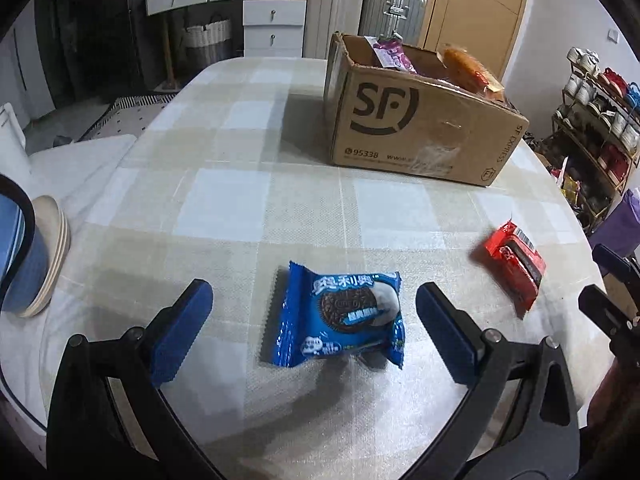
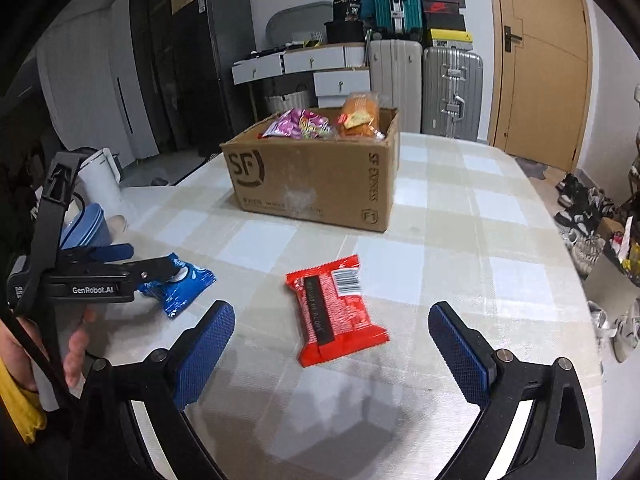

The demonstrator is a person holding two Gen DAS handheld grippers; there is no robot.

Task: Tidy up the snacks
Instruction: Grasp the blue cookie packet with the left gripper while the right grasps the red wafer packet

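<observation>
Your left gripper point(image 1: 314, 320), fingers spread, straddled the blue pack point(image 1: 338, 318); your right gripper point(image 2: 332, 344), also spread, bracketed the red pack point(image 2: 336, 312).

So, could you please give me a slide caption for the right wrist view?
Open right gripper poised over a red snack packet, cardboard box of snacks behind.

Bare tablecloth point(image 2: 460, 240) before cardboard box point(image 2: 320, 184), bowls point(image 1: 36, 256) left
</observation>
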